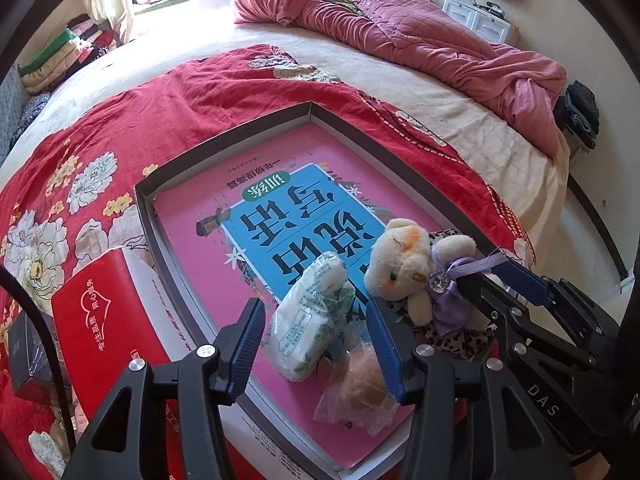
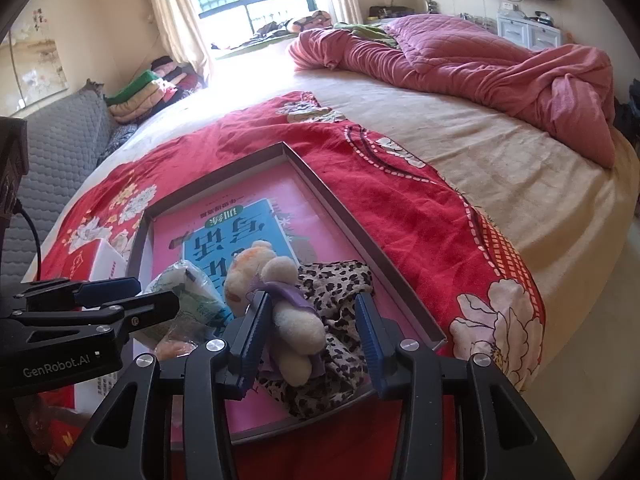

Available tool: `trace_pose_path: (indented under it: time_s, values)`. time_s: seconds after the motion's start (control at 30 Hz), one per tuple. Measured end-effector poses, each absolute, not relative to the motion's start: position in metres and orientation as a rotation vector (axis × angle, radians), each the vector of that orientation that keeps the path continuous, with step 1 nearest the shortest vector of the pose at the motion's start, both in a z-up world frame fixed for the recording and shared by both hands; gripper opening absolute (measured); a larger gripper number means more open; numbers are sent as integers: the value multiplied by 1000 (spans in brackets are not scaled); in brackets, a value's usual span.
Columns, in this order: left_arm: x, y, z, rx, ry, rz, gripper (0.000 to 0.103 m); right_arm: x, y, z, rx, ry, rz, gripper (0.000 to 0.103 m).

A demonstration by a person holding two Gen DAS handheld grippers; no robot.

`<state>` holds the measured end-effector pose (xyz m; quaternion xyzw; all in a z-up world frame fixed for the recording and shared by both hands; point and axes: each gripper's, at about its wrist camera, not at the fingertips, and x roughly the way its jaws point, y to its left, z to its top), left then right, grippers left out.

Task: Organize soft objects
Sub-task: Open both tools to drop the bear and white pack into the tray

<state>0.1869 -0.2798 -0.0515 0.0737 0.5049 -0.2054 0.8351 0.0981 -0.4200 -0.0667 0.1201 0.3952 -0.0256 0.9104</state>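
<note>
A shallow grey tray (image 1: 224, 140) lies on the bed with a pink book in it. On the book rest a white tissue pack (image 1: 308, 320), a bun in a clear bag (image 1: 360, 388), a cream teddy bear (image 1: 400, 268) and a leopard-print cloth (image 1: 460, 340). My left gripper (image 1: 316, 344) is open around the tissue pack and the bagged bun, its pads not pressing on them. My right gripper (image 2: 310, 340) is open around the teddy bear (image 2: 296, 320). The bear leans on the left finger and stands apart from the right one, above the leopard-print cloth (image 2: 340, 284).
A red tissue box (image 1: 104, 320) sits left of the tray on the red floral blanket (image 1: 120, 128). A small black box (image 1: 28, 360) lies further left. A crumpled pink quilt (image 1: 440, 40) lies at the far side of the bed. The bed's edge (image 2: 580, 280) drops off at the right.
</note>
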Motion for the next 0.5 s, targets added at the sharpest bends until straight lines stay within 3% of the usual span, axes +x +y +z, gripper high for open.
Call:
trace_pose_path:
  time_s: [0.5]
  values:
    - [177,-271,-33,150,1021,-407,68,93,-416,-57,191,776,-88,56]
